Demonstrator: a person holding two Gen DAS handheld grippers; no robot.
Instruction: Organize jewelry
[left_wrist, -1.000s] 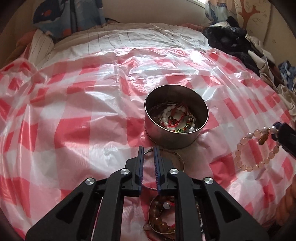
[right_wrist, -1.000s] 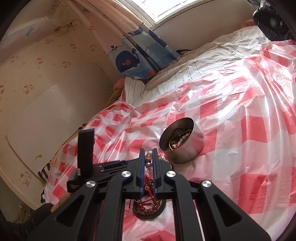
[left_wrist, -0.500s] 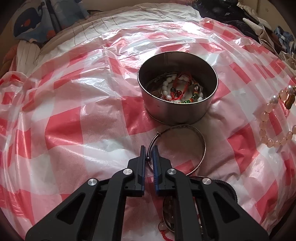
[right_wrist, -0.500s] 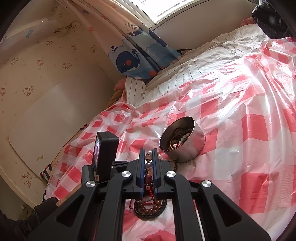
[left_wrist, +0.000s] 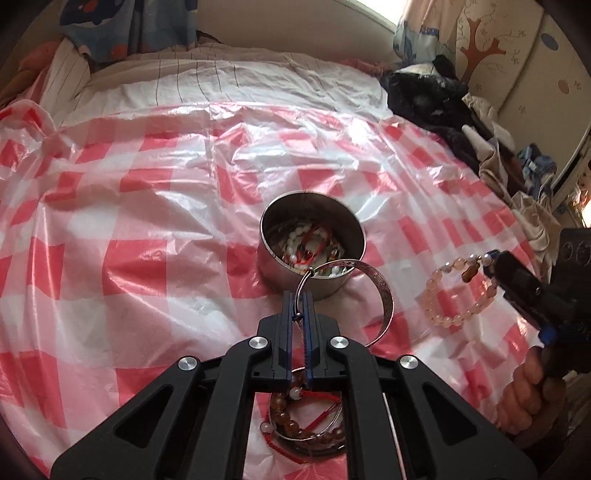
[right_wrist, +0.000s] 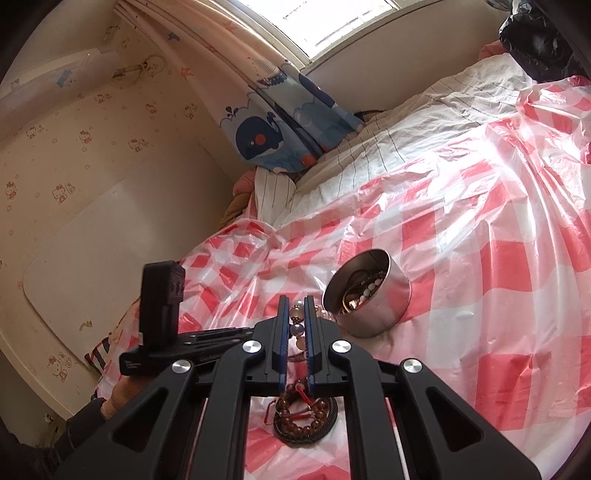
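- The bed is covered by a red-and-white checked plastic sheet (left_wrist: 155, 206), with a striped white bedsheet (left_wrist: 229, 81) showing beyond it and a whale-print curtain (right_wrist: 273, 129) hanging at the far left corner under the window.
- The left gripper (left_wrist: 299, 299) has its fingers pinched together on the thin wire side of a silver bangle (left_wrist: 380, 288); the bangle is lifted clear of the sheet and stands tilted, its upper edge in front of the tin's near rim.
- Under that gripper, on the sheet, lies a pile of brown bead bracelets (left_wrist: 303, 424) tangled with red cord and a dark ring.
- The round metal tin (left_wrist: 314, 247) sits on the sheet just past the left fingers, open, holding white, red and green bead strings.
- To the right of the tin, the right gripper (right_wrist: 295, 310) is closed on a pale pink bead bracelet (left_wrist: 458, 291), which hangs from the fingers above the sheet.
- A hand (left_wrist: 528, 395) holds the right gripper's handle at the far right edge.
- Dark clothing (left_wrist: 428, 96) is heaped at the far right of the bed.
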